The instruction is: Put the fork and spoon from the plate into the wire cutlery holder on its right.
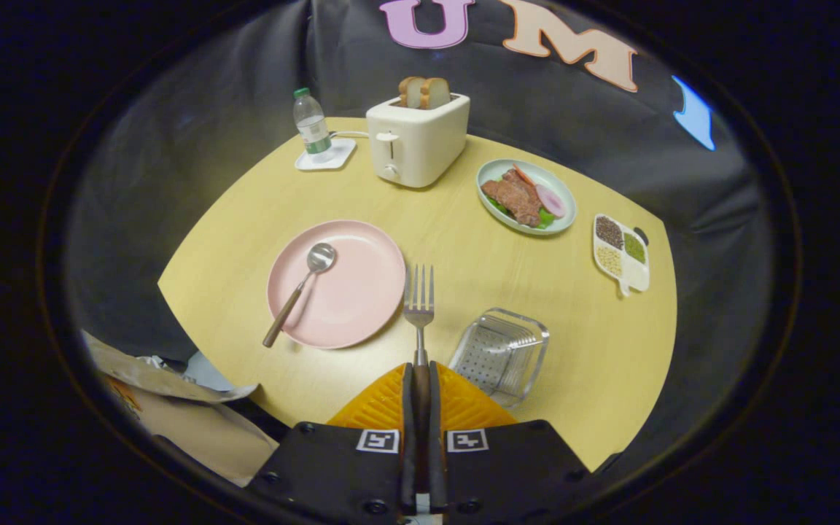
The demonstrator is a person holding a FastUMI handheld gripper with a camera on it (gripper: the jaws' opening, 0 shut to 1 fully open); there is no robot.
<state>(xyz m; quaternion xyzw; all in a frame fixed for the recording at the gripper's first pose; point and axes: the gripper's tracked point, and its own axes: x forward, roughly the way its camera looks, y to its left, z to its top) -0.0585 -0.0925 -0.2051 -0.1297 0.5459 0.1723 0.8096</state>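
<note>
Gripper [421, 372], lower centre of the frame: fingers pressed together on the fork [419, 306] handle, tines pointing ahead above the worktop [464, 240]. Wire cutlery holder [500, 354] lies just right of the fingers. Left of the fork, the spoon [302, 288] rests on the pink plate [362, 292].
</note>
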